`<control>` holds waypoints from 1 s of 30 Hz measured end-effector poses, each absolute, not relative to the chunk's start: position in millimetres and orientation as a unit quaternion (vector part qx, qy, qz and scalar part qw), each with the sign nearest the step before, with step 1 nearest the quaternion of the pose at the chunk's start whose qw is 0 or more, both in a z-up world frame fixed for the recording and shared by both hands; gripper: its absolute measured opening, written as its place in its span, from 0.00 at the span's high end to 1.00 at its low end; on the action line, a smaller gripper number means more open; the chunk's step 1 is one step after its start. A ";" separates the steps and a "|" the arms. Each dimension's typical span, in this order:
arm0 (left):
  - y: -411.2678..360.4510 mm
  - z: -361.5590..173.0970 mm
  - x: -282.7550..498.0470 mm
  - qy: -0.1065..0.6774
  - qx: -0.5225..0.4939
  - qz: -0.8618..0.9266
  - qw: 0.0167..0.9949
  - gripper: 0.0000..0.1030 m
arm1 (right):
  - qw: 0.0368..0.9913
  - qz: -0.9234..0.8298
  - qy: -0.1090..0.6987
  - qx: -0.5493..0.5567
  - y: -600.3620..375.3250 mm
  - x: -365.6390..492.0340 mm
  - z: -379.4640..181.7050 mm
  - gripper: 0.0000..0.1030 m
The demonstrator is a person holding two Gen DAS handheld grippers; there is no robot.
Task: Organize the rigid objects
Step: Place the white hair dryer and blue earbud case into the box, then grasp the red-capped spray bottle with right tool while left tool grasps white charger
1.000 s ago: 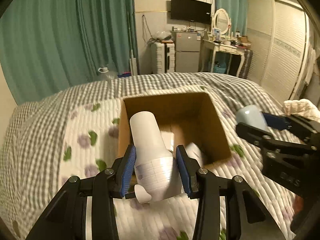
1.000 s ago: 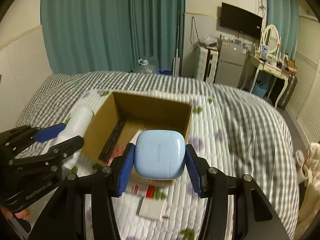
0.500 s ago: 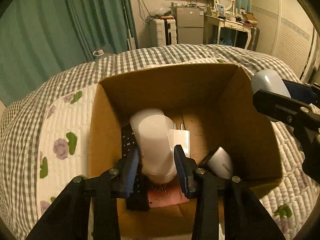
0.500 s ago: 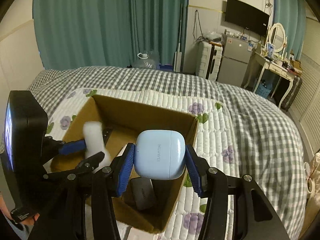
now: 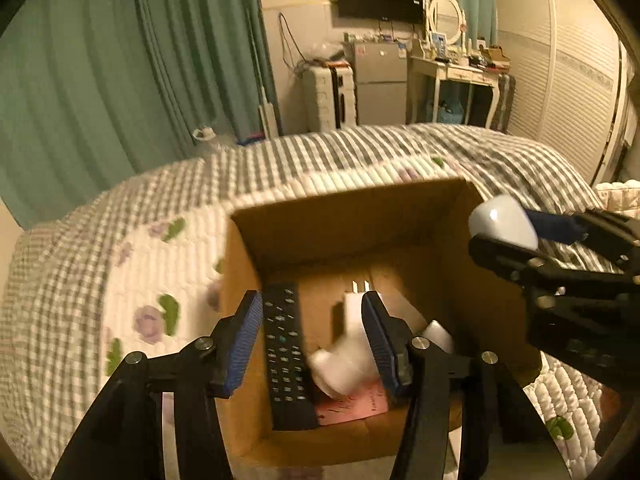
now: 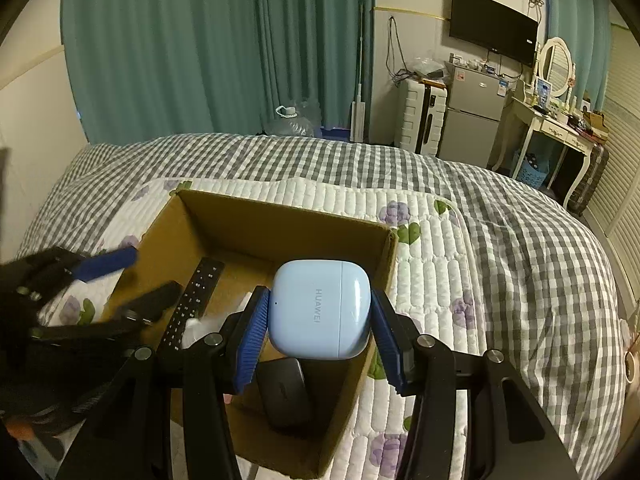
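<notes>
Left wrist view: left gripper [image 5: 310,344] hangs over the open brown cardboard box [image 5: 348,216] on the quilted bed [image 5: 132,264], jaws spread wide, nothing between them. Directly below the gap a blurred white plastic bottle-shaped object [image 5: 344,360] lies on the box floor, apart from both pads. Beside it: a long black remote control [image 5: 286,356] running lengthwise away from the camera along the left wall, a white plug adapter [image 5: 356,304] with prongs pointing away, a pink paper slip [image 5: 352,406], and a small silver-grey rounded item [image 5: 438,332], too unclear to name. The right gripper [image 5: 532,240] enters from the right at the box's right rim.

Right wrist view: right gripper [image 6: 320,336] is clamped on a pale blue rounded earbud case [image 6: 320,308] marked HUAWEI, one pad on each side, lid seam to the right. The case hovers above the box's near right corner, over a dark rounded case [image 6: 284,388] on the floor. The box interior lies straight below and slightly left; judged next move is a short descent, shifted left toward bare cardboard so it does not land on the dark case.
</notes>
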State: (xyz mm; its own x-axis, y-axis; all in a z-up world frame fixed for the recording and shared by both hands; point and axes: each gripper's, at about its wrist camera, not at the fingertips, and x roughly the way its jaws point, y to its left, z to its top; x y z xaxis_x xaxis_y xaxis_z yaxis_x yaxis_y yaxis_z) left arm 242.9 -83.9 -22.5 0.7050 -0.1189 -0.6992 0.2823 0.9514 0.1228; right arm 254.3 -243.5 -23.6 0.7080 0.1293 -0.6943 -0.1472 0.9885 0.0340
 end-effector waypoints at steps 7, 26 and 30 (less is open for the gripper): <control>-62.5 -15.0 238.8 0.358 0.093 -0.094 0.925 0.47 | 0.919 0.078 0.385 -0.009 -231.0 273.8 -37.9 0.51; -13.3 0.3 143.4 0.330 0.033 -0.063 0.941 0.01 | 0.930 0.043 0.365 -0.026 -228.4 151.9 2.4 0.17; -5.0 -14.7 132.3 0.338 0.032 -0.057 0.939 0.00 | 0.923 0.036 0.382 -0.024 -222.1 133.6 -20.5 0.07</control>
State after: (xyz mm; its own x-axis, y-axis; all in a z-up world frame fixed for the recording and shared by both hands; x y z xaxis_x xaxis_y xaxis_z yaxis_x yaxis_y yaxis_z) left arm 132.3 -5.0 -14.7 0.7646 -0.0863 -0.6387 0.1289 0.9914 0.0204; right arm 133.6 -222.1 -20.5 0.7058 0.0480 -0.7068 -0.0850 0.9962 -0.0172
